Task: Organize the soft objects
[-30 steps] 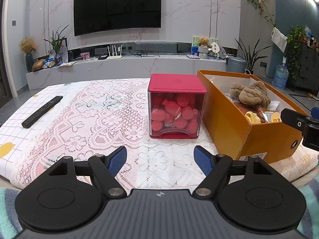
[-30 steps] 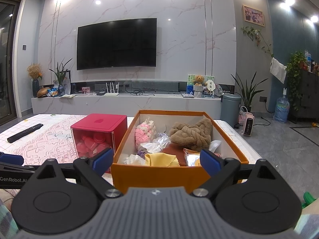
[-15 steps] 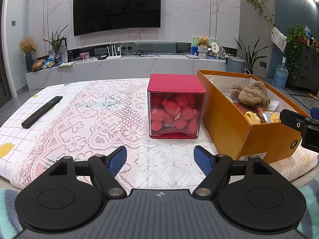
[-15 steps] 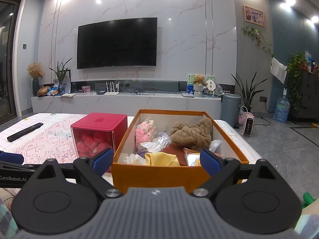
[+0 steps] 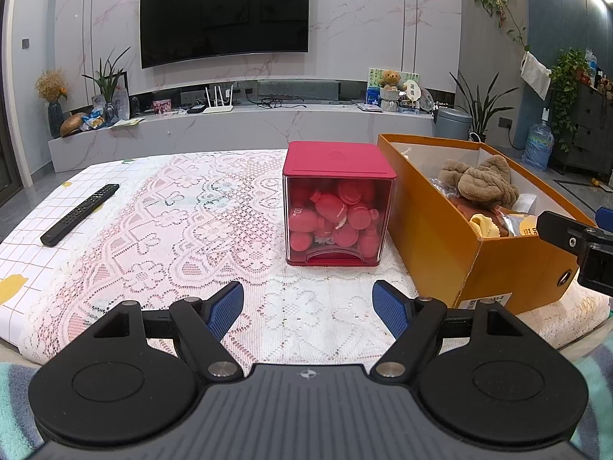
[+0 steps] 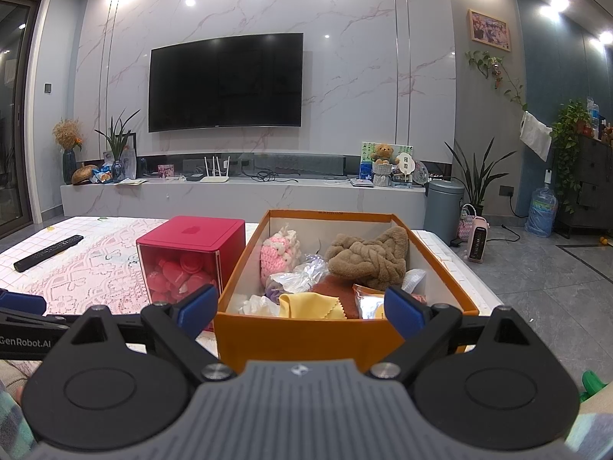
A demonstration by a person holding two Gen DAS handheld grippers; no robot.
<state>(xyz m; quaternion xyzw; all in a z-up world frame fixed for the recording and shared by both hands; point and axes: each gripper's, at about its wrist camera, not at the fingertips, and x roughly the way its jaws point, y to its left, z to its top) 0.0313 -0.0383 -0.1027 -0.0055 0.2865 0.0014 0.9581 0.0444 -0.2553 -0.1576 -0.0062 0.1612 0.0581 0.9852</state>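
Left of the orange box (image 6: 306, 331), touching or just beside its wall, stands the red cube (image 5: 339, 203), lid on, full of red pieces. Box holds soft items: brown plush (image 6: 369, 257) at the far right, pink knit toy (image 6: 279, 255) at the far left, yellow cloth (image 6: 312, 304) near the front wall. Left gripper (image 5: 307, 308) hovers over lace cloth (image 5: 172, 230) before the cube, jaws wide, empty. Right gripper (image 6: 300, 306) sits before the box's front wall, jaws wide, empty. Remote (image 5: 80, 214) lies well left of the cube.
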